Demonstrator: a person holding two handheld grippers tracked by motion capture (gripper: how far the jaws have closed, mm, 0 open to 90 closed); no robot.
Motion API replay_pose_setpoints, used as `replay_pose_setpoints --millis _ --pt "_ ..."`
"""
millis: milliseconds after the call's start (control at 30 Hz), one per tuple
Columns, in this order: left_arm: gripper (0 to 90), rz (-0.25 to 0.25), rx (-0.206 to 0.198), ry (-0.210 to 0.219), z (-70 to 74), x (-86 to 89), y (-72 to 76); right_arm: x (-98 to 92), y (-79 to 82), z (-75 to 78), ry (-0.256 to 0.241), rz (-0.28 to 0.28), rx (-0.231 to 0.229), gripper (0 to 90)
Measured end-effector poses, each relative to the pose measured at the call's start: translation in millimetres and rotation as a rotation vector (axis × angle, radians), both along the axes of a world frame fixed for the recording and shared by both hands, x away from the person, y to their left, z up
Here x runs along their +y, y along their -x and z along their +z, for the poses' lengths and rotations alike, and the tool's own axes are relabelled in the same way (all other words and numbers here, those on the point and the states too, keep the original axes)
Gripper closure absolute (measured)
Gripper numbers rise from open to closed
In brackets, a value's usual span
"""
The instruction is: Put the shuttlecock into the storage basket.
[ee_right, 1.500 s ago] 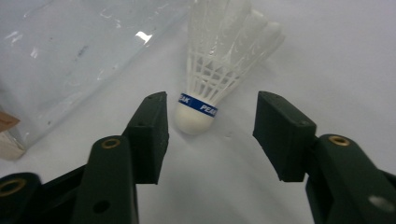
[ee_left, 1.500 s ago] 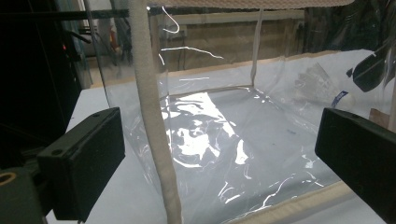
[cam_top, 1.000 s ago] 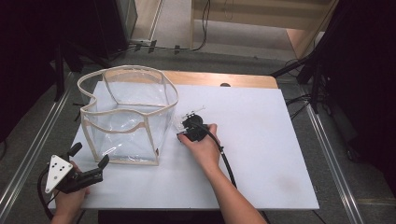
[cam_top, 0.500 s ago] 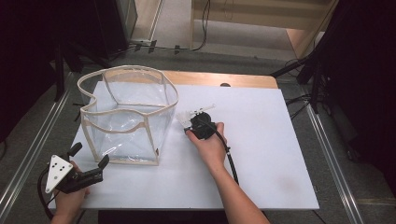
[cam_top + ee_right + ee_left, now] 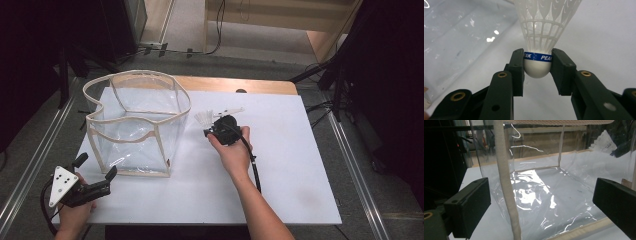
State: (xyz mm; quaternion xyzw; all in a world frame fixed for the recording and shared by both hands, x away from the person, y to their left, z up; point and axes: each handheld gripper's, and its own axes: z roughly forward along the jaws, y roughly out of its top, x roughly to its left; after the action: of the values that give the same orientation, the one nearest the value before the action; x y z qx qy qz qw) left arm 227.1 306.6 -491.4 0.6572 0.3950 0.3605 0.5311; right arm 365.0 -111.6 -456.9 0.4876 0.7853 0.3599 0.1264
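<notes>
Now | right gripper [image 5: 537, 63] clamping shuttlecock [image 5: 541, 32], moved nearer bag [image 5: 135, 122]

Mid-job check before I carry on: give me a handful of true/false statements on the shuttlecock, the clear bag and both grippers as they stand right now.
1. The right gripper is shut on the shuttlecock at its white cork, by the blue band. True.
2. The shuttlecock already lies inside the clear bag. False: it is in the right gripper's jaws, outside the bag and to its right in the high view.
3. The left gripper stands open. True: its jaws are wide apart and hold nothing.
4. The left gripper clamps the bag's beige rim. False: it sits near the table's front left corner, apart from the rim.
5. The bag lies flat and folded. False: it stands upright with its mouth open.
</notes>
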Motion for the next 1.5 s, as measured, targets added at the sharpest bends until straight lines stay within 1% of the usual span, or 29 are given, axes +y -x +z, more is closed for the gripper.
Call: replay_pose_setpoints --millis 100,133,167,233,267,300,433,500,533,600,633,667,700,767,800,900,933,1067,1133,1200,1233,1267,1500 --pt "2.3 0.000 -0.001 0.000 0.0 -0.1 0.2 -3.1 0.6 6.0 0.002 -0.010 -0.028 62.1" --pt "2.3 0.000 -0.001 0.000 -0.1 -0.1 0.2 -6.0 1.4 10.3 -0.014 -0.013 -0.048 62.1" --pt "2.3 0.001 0.000 -0.001 0.0 -0.1 0.2 -6.0 1.4 10.3 -0.014 -0.013 -0.048 62.1" --pt "2.3 0.001 0.000 -0.005 0.0 -0.2 0.2 -8.9 2.4 14.7 -0.026 -0.010 -0.075 62.1" --pt "2.3 0.001 -0.001 -0.004 -0.1 -0.3 0.3 -8.9 2.4 14.7 -0.026 -0.010 -0.075 62.1" --pt "2.3 0.001 -0.001 -0.005 -0.1 -0.3 0.3 -10.7 3.4 18.4 -0.030 -0.015 -0.087 62.1" --pt "2.3 0.001 -0.001 -0.005 -0.1 -0.3 0.4 -12.6 4.1 22.5 -0.035 -0.015 -0.103 62.2" --pt "2.3 0.001 -0.001 -0.006 -0.1 -0.3 0.3 -14.2 4.3 25.3 -0.047 -0.014 -0.114 62.1" --pt "2.3 0.001 -0.001 -0.005 -0.1 -0.5 0.3 -16.2 4.8 28.2 -0.067 -0.021 -0.128 62.2" --pt "2.3 0.000 -0.001 -0.005 -0.1 -0.5 0.4 -16.7 5.1 29.4 -0.074 -0.025 -0.133 62.2" --pt "2.3 0.001 -0.001 -0.005 -0.1 -0.5 0.3 -18.0 5.4 31.4 -0.086 -0.031 -0.147 62.2" --pt "2.3 0.001 -0.001 -0.005 -0.1 -0.5 0.4 -18.0 5.4 31.4 -0.086 -0.031 -0.147 62.2" --pt "2.3 0.000 -0.001 -0.004 -0.1 -0.5 0.4 -19.5 5.9 33.4 -0.091 -0.037 -0.160 62.2" --pt "2.3 0.000 -0.001 -0.004 -0.1 -0.4 0.3 -20.0 6.2 34.5 -0.096 -0.039 -0.164 62.2" --pt "2.3 0.001 -0.001 -0.005 -0.1 -0.4 0.3 -20.6 6.8 36.8 -0.102 -0.040 -0.176 62.2" --pt "2.3 0.001 -0.001 -0.004 -0.1 -0.4 0.3 -21.4 7.4 39.9 -0.107 -0.036 -0.196 62.2" --pt "2.3 0.001 -0.001 -0.006 -0.1 -0.3 0.3 -21.4 7.4 39.9 -0.107 -0.036 -0.196 62.2" --pt "2.3 0.000 -0.001 -0.005 -0.1 -0.6 0.4 -21.3 9.5 46.6 -0.113 -0.030 -0.237 62.2" --pt "2.3 0.000 -0.001 -0.006 -0.1 -0.5 0.4 -21.2 10.2 48.6 -0.119 -0.030 -0.241 62.2" --pt "2.3 0.000 -0.001 -0.005 -0.1 -0.5 0.4 -21.2 11.3 53.6 -0.124 -0.028 -0.265 62.2" --pt "2.3 0.000 -0.001 -0.006 -0.1 -0.6 0.4 -21.2 11.3 53.6 -0.124 -0.028 -0.265 62.2" --pt "2.3 0.000 -0.001 -0.005 -0.2 -0.7 0.4 -21.2 11.8 56.3 -0.127 -0.028 -0.280 62.2" --pt "2.3 -0.002 -0.001 -0.005 -0.2 -0.7 0.3 -21.3 14.0 64.7 -0.148 -0.025 -0.307 62.2"
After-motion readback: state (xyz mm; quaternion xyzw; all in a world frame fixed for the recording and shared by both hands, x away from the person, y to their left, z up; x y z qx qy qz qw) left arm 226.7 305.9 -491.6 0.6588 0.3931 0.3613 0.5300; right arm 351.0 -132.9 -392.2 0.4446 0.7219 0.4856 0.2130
